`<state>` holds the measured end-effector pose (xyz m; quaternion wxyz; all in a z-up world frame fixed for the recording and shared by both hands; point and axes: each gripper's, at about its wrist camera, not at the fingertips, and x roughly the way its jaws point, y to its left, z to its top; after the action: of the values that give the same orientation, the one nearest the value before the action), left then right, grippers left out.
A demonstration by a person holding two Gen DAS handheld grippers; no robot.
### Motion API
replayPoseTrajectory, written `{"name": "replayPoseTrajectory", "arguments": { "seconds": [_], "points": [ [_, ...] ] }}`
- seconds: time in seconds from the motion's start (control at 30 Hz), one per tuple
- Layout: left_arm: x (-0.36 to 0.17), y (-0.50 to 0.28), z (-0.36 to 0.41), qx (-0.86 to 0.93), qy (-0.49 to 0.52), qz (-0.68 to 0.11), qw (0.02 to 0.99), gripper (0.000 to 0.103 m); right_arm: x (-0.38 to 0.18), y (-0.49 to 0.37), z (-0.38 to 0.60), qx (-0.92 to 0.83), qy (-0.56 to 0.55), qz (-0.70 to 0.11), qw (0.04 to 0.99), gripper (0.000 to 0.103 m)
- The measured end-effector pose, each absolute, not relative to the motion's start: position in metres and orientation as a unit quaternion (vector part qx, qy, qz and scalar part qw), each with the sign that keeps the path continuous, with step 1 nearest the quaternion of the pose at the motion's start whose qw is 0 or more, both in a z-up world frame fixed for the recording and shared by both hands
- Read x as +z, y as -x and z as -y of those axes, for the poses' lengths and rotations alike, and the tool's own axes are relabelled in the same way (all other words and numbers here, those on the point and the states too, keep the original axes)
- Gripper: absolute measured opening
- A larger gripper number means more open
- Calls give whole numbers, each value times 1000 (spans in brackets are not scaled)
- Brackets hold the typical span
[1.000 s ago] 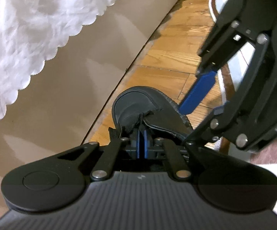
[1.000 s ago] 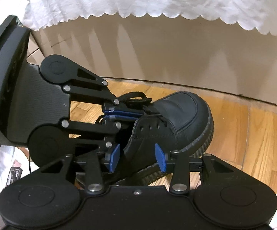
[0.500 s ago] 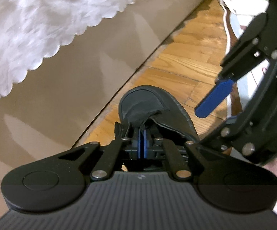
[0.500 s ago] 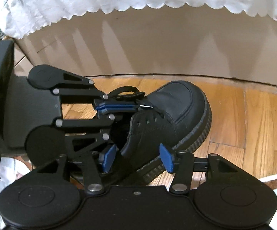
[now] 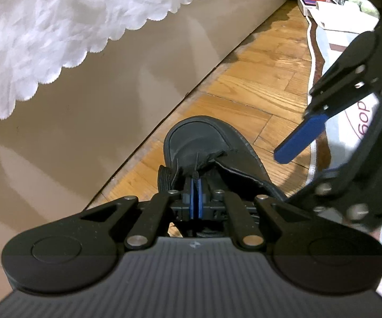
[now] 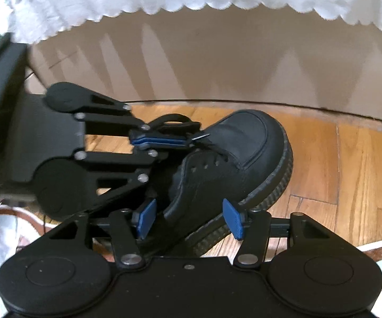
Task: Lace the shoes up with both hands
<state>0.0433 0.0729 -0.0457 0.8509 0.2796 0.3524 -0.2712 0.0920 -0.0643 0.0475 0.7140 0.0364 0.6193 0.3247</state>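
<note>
Wooden floor beside a draped bed holds my black shoe, barely laced: left gripper pinches the lace tip, right gripper gapes empty.

matt leather shoe, glossy wood floor

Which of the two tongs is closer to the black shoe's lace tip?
Left. The left tongs are shut on the lace tip over the black shoe; the right tongs hang open beside its sole.
</note>
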Motion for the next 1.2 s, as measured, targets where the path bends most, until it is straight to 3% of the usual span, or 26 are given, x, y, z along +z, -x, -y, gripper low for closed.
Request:
{"name": "replayPoseTrajectory", "arguments": {
  "seconds": [0.37,0.4,0.43,0.53,0.7,0.8,0.87,0.9,0.97,1.0,1.03,1.07,1.1,1.2],
  "points": [
    [-46,-50,-75,-281,-275,-367,843,3,19,-94,40,325,21,-608,724,71],
    [-46,-50,-73,-279,-278,-368,842,3,21,-94,43,338,22,-599,726,65],
    [-46,-50,-72,-277,-281,-369,841,3,25,-95,49,351,17,-586,730,46],
    [-43,-52,-68,-269,-272,-380,842,3,33,-113,74,381,-13,-564,733,19],
    [-35,-66,-52,-289,-246,-412,828,3,34,-156,114,353,-7,-551,756,0],
    [-38,-64,-36,-291,-269,-404,824,3,31,-172,131,315,-8,-556,769,0],
    [-41,-63,-31,-290,-275,-402,823,3,30,-174,154,290,-112,-568,762,4],
    [-42,-62,-29,-289,-283,-400,822,3,31,-170,160,278,-147,-570,759,10],
    [-43,-59,-28,-290,-290,-395,822,3,39,-154,153,294,-149,-564,757,11],
    [-43,-59,-29,-290,-287,-394,823,3,42,-145,144,307,-136,-565,754,22],
    [-43,-59,-31,-291,-283,-395,824,3,42,-137,133,323,-120,-569,747,39],
    [-42,-60,-32,-293,-281,-396,824,4,41,-130,123,340,-105,-572,739,47],
    [-42,-59,-33,-294,-281,-395,824,4,40,-126,113,350,-91,-575,734,51],
    [-42,-57,-33,-293,-297,-393,820,5,29,-114,83,336,-10,-575,746,51]
  ]
}}
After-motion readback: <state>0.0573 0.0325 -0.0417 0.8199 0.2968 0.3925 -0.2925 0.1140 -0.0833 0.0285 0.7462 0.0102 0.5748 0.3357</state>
